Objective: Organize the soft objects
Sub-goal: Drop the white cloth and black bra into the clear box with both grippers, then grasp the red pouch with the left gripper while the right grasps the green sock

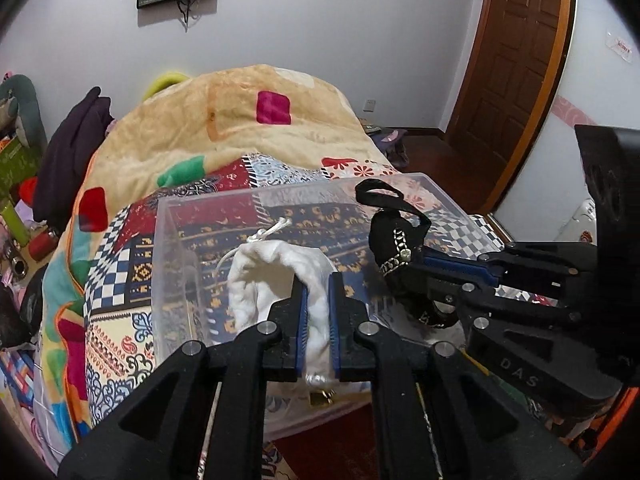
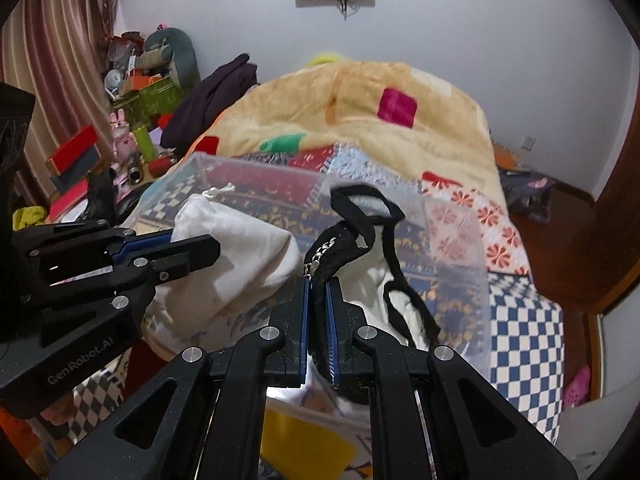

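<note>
My left gripper [image 1: 318, 284] is shut on a white drawstring cloth pouch [image 1: 264, 276] and holds it over the near edge of a clear plastic box [image 1: 172, 248] that stands on the bed. My right gripper [image 2: 317, 280] is shut on a black cloth pouch with a silver chain and black strap [image 2: 348, 220], held just right of the white pouch [image 2: 236, 240]. In the left wrist view the right gripper [image 1: 404, 260] reaches in from the right with the black pouch [image 1: 390, 236]. In the right wrist view the left gripper [image 2: 200, 246] comes in from the left. The box [image 2: 456, 240] lies behind both.
The bed carries a patchwork sheet [image 1: 120, 280] and a tan blanket [image 1: 240, 120] heaped behind the box. A cluttered side table [image 2: 132, 120] stands at the left, with dark clothing [image 2: 216, 96] beside it. A wooden door [image 1: 516, 52] is at the right. A yellow object [image 2: 304, 440] lies below the grippers.
</note>
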### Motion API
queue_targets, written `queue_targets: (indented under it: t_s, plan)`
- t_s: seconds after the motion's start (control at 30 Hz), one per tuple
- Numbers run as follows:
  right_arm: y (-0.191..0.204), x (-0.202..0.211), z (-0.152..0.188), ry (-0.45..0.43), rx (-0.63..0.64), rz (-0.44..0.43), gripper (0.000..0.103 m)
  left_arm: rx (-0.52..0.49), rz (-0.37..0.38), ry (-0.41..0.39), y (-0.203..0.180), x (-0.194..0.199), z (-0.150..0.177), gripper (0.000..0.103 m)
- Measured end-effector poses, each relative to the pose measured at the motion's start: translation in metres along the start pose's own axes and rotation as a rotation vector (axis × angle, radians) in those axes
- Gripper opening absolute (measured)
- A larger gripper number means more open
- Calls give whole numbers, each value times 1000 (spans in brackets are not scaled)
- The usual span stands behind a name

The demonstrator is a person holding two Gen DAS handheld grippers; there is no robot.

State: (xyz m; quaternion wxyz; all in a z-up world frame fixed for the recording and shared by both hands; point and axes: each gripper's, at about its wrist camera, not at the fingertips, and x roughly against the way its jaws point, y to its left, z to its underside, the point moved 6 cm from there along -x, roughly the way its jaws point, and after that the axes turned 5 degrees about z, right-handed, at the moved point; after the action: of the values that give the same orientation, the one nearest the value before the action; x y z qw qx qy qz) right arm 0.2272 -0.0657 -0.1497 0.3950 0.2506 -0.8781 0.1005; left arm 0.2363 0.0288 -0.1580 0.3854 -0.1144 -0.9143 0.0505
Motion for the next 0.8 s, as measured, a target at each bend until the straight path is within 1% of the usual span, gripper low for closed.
queue_targets:
  t_s: [0.07, 0.1, 0.13, 0.2, 0.27, 0.37, 0.4, 0.43, 0.47, 0.5, 0.53, 0.57, 0.63, 0.67, 0.7, 0.77, 0.8]
  plan:
    - [1, 3, 0, 6, 0, -8, 9, -1, 9, -2, -1, 5, 1, 12]
    - [1, 4, 1, 7, 1, -9, 9, -3, 10, -7, -2, 8, 1, 18]
    - [2, 7, 1, 6, 2, -12, 11, -5, 9, -15, -2, 12, 1, 26]
    - [2, 13, 0, -1, 1, -19, 19, -12, -2, -38, -3, 22, 1, 36]
    - [1, 24, -1, -29, -8, -22, 36, -18, -13, -71, -5, 35, 1, 41]
    - [-1, 44, -4, -87, -14, -8, 46, -22, -22, -118, -7, 56, 1, 54]
    - [-1, 51, -5, -106, -15, -1, 48, -23, -30, -137, -7, 62, 1, 59]
    - [-2, 59, -5, -127, -18, 6, 52, -25, -37, -155, -8, 69, 2, 64]
    - [-3, 68, -4, -151, -22, 12, 58, -28, -42, -176, -10, 77, 3, 67]
    - [-5, 75, -4, -168, -27, 17, 62, -29, -45, -187, -11, 81, 4, 72]
    - [-6, 83, -3, -192, -35, 23, 69, -29, -46, -196, -12, 86, 5, 78]
    - [-7, 91, -2, -215, -41, 33, 77, -30, -42, -205, -14, 90, 7, 81]
    - [-8, 103, 1, -250, -49, 53, 85, -24, -32, -219, -17, 97, 12, 94]
    - [-8, 108, 3, -263, -53, 64, 89, -17, -28, -228, -19, 100, 14, 96]
    - [-8, 111, 5, -272, -56, 72, 91, -12, -27, -234, -19, 103, 17, 98]
    - [-9, 115, 11, -282, -63, 87, 100, -13, -28, -238, -21, 105, 22, 98]
    - [-8, 116, 14, -284, -66, 93, 100, -15, -25, -235, -22, 105, 26, 99]
